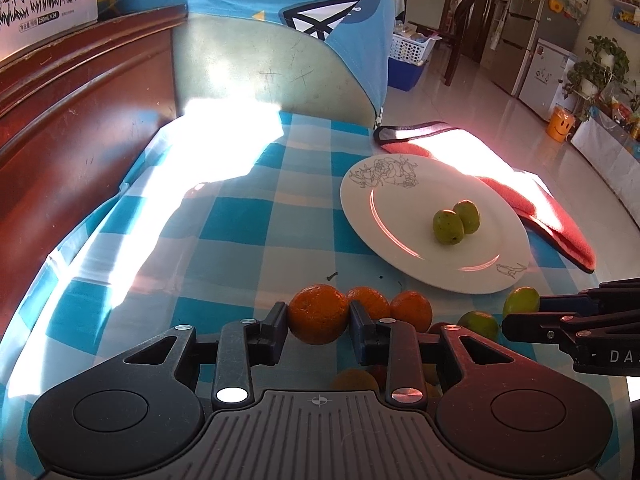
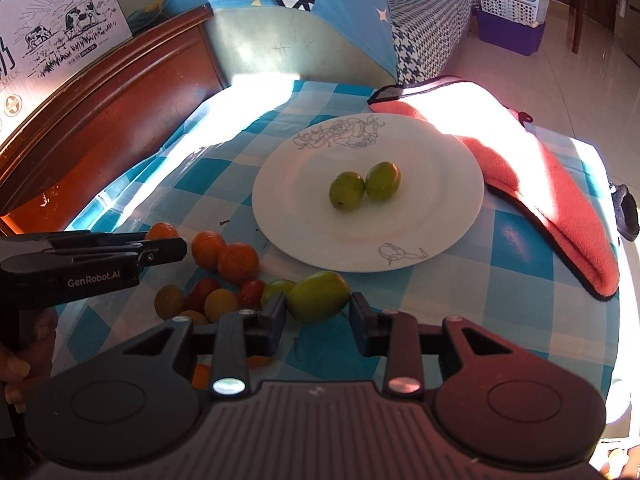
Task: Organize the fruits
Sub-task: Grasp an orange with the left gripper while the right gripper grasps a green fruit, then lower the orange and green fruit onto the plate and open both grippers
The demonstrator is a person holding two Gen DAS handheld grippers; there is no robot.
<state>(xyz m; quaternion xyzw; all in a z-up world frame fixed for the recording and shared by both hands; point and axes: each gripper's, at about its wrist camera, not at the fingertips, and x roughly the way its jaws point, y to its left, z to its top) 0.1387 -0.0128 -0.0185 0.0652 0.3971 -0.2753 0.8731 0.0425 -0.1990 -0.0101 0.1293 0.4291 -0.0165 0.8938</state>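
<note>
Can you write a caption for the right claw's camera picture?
Right claw grips a green fruit near the white plate.

Place: I'm in a home, living room I think.
Table: checked cloth (image 1: 224, 216), plate (image 2: 304, 184) before me.
Furniture: sofa (image 2: 432, 12), wooden bench (image 1: 80, 120).
Far side: fridge (image 1: 524, 24), plants (image 1: 600, 64), tiled floor (image 1: 480, 116).

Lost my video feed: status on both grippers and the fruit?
Left gripper shut on an orange. Right gripper shut on a green fruit. Two green fruits already on white plate. Path to plate clear.
</note>
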